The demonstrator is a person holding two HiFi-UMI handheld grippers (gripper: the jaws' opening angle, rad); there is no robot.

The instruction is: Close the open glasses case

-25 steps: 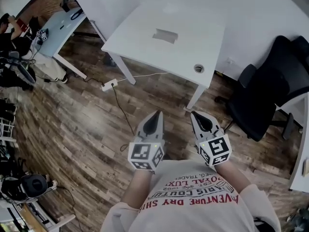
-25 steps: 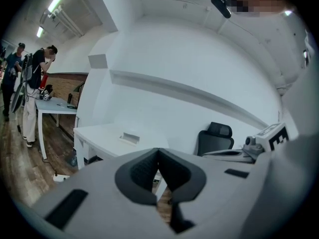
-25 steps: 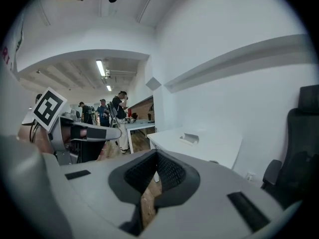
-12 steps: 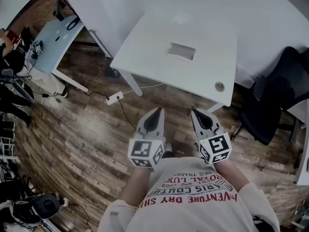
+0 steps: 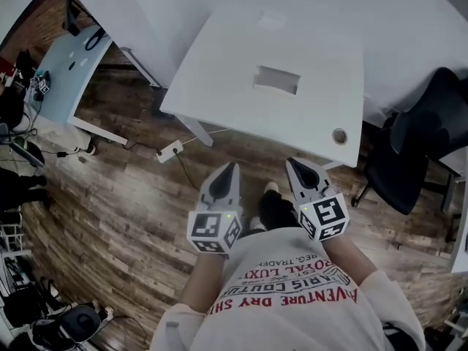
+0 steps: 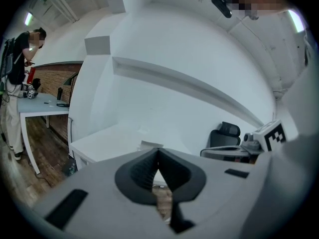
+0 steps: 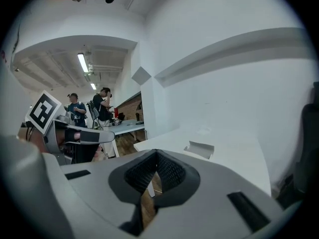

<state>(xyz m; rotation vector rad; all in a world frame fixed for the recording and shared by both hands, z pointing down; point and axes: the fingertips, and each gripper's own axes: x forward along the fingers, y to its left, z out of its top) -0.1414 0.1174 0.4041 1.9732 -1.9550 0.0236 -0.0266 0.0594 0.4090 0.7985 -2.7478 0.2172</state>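
Note:
An open grey glasses case [image 5: 277,79] lies near the middle of the white table [image 5: 219,86], its lid standing up. The right gripper view shows the case [image 7: 200,149] ahead on the table [image 7: 234,156]; in the left gripper view the case [image 6: 149,145] peeks just above the jaws. My left gripper [image 5: 232,168] and right gripper [image 5: 291,164] hang side by side in front of my body, short of the table's near edge. Each is shut, tips meeting, nothing held.
A round cable hole [image 5: 339,135] sits at the table's near right corner. A black office chair [image 5: 417,145] stands to the right. A power strip [image 5: 170,151] and cable lie on the wood floor at the left. A second desk [image 5: 66,72] stands far left, with people beyond it.
The table and case have drawn closer and larger in the head view as I step toward them. Both grippers keep their pose in front of my body.

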